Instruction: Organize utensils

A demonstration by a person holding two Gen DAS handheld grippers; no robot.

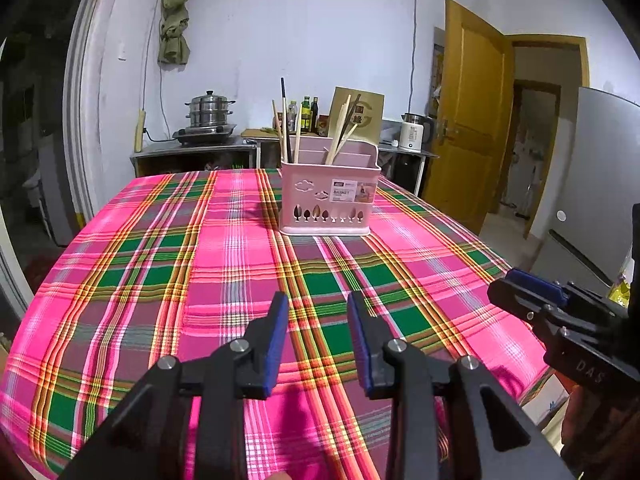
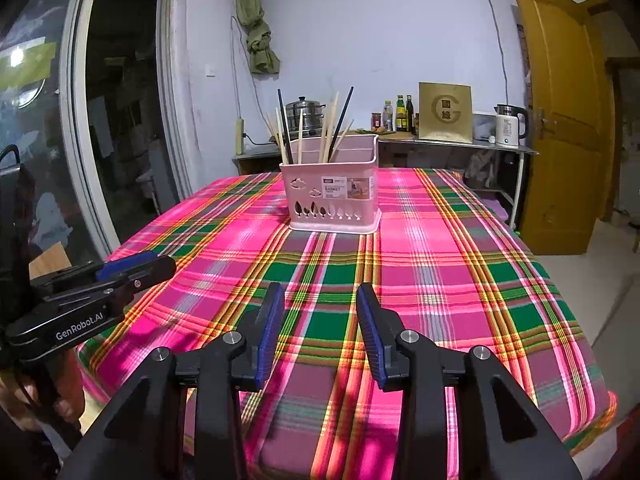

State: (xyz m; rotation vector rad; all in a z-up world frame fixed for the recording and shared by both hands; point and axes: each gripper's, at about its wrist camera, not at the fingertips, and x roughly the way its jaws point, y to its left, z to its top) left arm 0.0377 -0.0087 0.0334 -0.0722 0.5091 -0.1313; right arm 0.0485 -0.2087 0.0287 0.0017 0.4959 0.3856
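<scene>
A pink plastic utensil basket (image 1: 327, 200) (image 2: 334, 196) stands upright on the plaid tablecloth, toward the far side of the table. Several wooden and dark chopsticks (image 1: 290, 128) (image 2: 320, 128) stick up out of its compartments. My left gripper (image 1: 318, 300) hovers over the near part of the table, open, with nothing between its blue pads. My right gripper (image 2: 320, 292) is also open and holds nothing; it shows at the right edge of the left wrist view (image 1: 532, 280). The left gripper appears at the left of the right wrist view (image 2: 136, 266).
The table (image 1: 160, 280) (image 2: 460, 260) wears a pink, green and yellow plaid cloth. Behind it a metal counter carries a steamer pot (image 1: 210, 114), bottles (image 2: 402, 114), a gold box (image 2: 445, 112) and a white kettle (image 2: 508, 126). A yellow door (image 2: 560, 120) stands open at right.
</scene>
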